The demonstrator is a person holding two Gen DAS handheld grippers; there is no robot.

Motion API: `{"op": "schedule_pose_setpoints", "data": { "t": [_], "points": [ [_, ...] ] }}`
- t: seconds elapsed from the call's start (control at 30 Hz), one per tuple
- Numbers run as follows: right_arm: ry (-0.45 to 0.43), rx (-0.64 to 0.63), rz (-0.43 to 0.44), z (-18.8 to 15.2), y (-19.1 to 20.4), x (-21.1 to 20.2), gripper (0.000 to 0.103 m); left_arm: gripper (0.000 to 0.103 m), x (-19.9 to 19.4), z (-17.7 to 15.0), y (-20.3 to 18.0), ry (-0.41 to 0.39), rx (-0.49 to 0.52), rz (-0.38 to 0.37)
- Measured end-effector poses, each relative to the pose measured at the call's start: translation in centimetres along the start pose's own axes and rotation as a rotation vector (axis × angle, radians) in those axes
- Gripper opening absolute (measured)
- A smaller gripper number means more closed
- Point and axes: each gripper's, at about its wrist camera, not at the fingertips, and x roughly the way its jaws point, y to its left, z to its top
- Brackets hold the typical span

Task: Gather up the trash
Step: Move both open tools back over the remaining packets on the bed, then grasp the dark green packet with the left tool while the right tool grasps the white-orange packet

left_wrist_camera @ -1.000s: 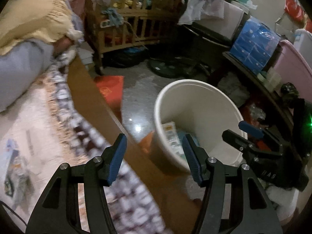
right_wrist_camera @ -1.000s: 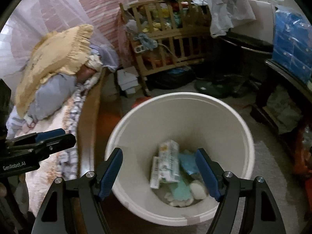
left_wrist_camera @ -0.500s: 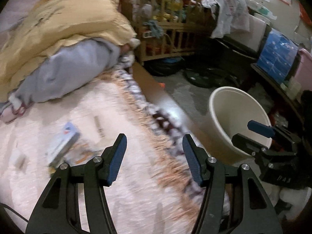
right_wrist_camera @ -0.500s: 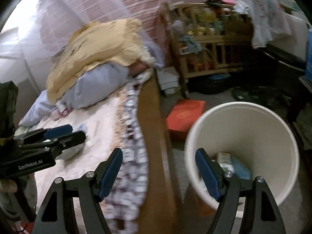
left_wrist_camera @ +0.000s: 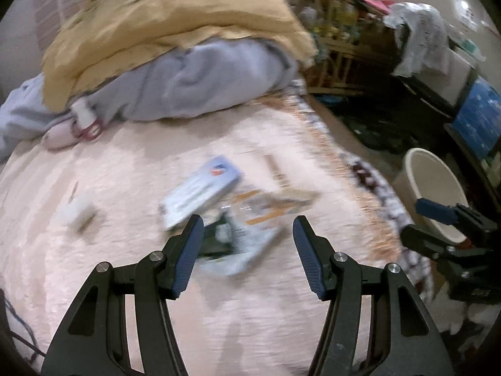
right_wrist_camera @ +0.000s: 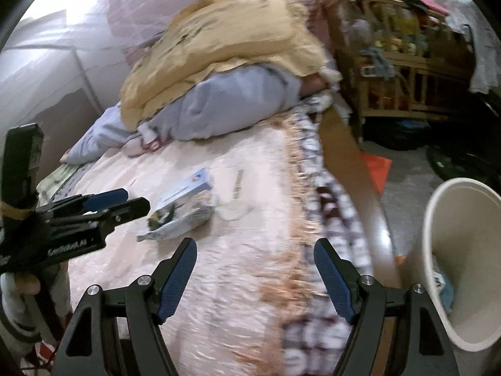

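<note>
Left gripper (left_wrist_camera: 245, 244): jaws apart, nothing between the pads, poised over crumpled clear plastic wrapper (left_wrist_camera: 247, 235) on pink fuzzy bed blanket (left_wrist_camera: 125, 188). Right gripper (right_wrist_camera: 255, 269): jaws apart, empty, above blanket's fringed edge. Light blue flat carton (left_wrist_camera: 200, 191) touching the wrapper. Small white box (left_wrist_camera: 78, 214) well apart, further left. Cream round plastic bin (right_wrist_camera: 463, 250) on floor beside bed, litter inside.

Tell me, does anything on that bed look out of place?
Yes. Litter lies scattered on the pink blanket: a pale blue box, crumpled wrappers beside it, a small white scrap apart. The white bucket stands on the floor beside the bed.
</note>
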Motion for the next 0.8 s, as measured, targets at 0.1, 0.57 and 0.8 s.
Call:
{"op": "schedule_pose_setpoints", "data": {
  "t": [0.1, 0.57, 0.8],
  "points": [
    [0.023, -0.026, 0.024, 0.1, 1.6, 1.4, 0.075, 0.058, 0.2, -0.7, 3.2, 0.01, -0.034, 0.038],
    [0.105, -0.099, 0.078, 1.2, 6.6, 6.4, 0.076, 0.058, 3.0, -2.2, 9.3, 0.071, -0.077, -0.101],
    [0.113, -0.094, 0.064, 1.4, 6.7, 6.8, 0.076, 0.061, 7.2, -1.8, 7.3, 0.167, 0.096, -0.184]
  ]
}}
